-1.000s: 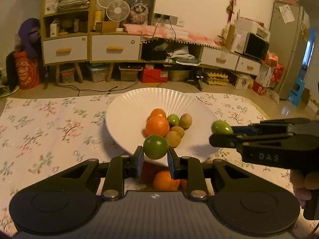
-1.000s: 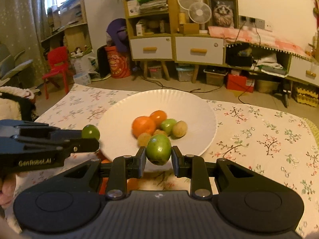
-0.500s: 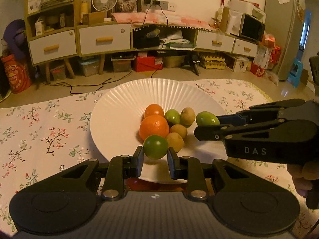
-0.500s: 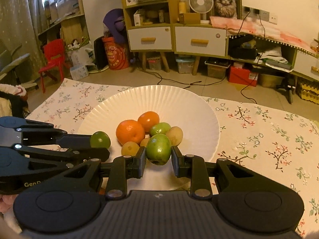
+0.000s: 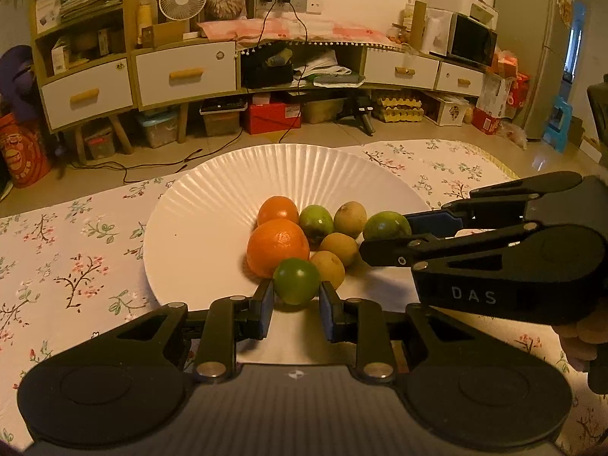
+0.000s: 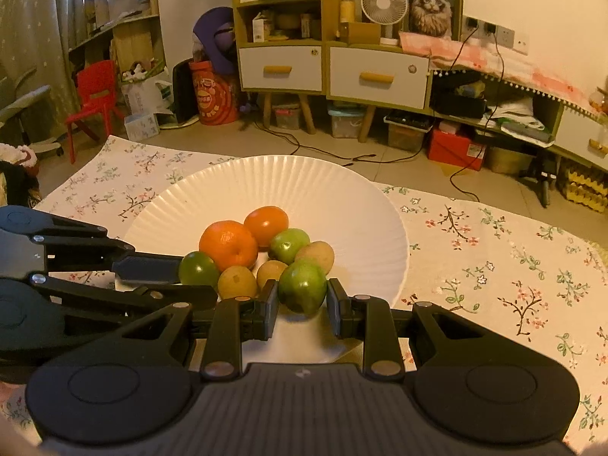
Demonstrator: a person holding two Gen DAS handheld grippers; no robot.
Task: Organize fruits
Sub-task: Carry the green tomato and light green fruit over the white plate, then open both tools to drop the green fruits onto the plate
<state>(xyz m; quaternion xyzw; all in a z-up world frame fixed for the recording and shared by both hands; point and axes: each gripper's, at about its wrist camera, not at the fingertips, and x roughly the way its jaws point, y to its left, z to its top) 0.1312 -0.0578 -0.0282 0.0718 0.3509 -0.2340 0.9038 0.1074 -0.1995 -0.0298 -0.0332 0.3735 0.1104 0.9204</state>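
**Ana:** Floral cloth over the counter (image 5: pixel 76 250), cluttered shelves behind, and one big white ribbed plate (image 5: pixel 212 205) in the middle of it all.

**Ben:** Both hands are busy. The left hand-held gripper (image 5: pixel 295 304) has its pads clamped tight on a green fruit (image 5: pixel 296 280), low over the plate's near side, right against the pile.

**Ana:** And the right hand-held gripper (image 6: pixel 302 306) is squeezed onto a second green fruit (image 6: pixel 303 285), at the pile's near right edge. Seen from the left camera, that one hangs just beside a brownish fruit (image 5: pixel 350 219).

**Ben:** Already in the plate: two oranges (image 5: pixel 277 247), another green one, three brownish ones. Six packed together.

**Ana:** So where's the danger?

**Ben:** I'd say rolling. Round fruit let go against a heap on a sloped plate can skid off, or nudge a neighbour loose.

**Ana:** The two grippers are near each other, too.

**Ben:** Yes; if both open together, a finger could clip the pile, or the other tool. A release from any height would probably bounce the fruit towards the rim.
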